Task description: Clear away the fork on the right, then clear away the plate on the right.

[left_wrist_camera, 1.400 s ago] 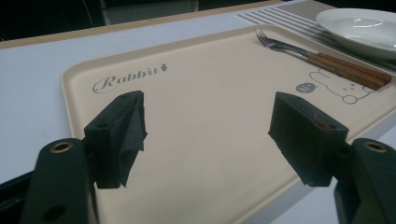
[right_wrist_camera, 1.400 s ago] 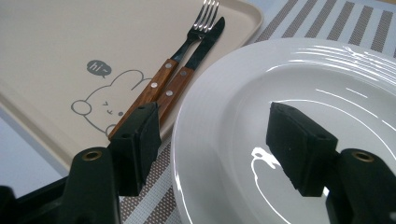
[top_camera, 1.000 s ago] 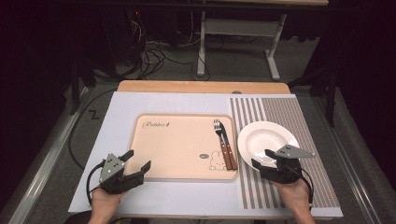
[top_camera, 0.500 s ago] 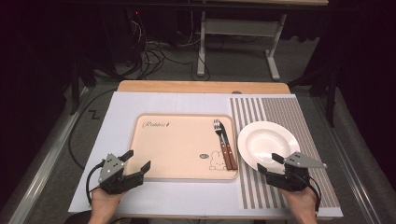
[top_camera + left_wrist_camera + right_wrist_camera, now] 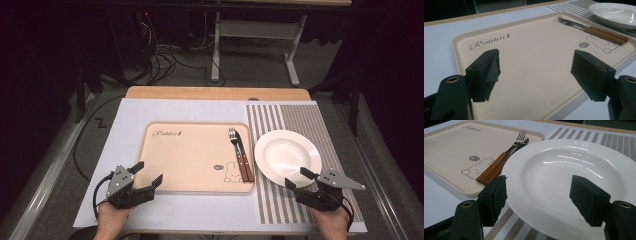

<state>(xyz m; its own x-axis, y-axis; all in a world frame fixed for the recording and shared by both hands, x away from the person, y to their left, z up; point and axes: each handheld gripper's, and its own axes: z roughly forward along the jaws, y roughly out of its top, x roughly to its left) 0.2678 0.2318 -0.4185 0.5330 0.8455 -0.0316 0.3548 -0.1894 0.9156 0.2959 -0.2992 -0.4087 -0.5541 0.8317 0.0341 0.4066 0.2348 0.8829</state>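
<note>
Beside the plate (image 5: 287,157): right gripper (image 5: 301,179), jaws just widened, empty; right gripper view reveals knife (image 5: 506,161) under fork (image 5: 510,151). Left gripper (image 5: 148,172) agape.

The high view looked down from above the near side of the table (image 5: 150,107) and faced forward, far enough back to see the whole top. The left gripper view sat low and close over the tray (image 5: 529,62), looking across it toward the fork (image 5: 571,23) and plate (image 5: 616,12). The right gripper view sat low and close by the plate (image 5: 574,175), facing the tray (image 5: 454,150). All three views shared the tray, fork and plate.
</note>
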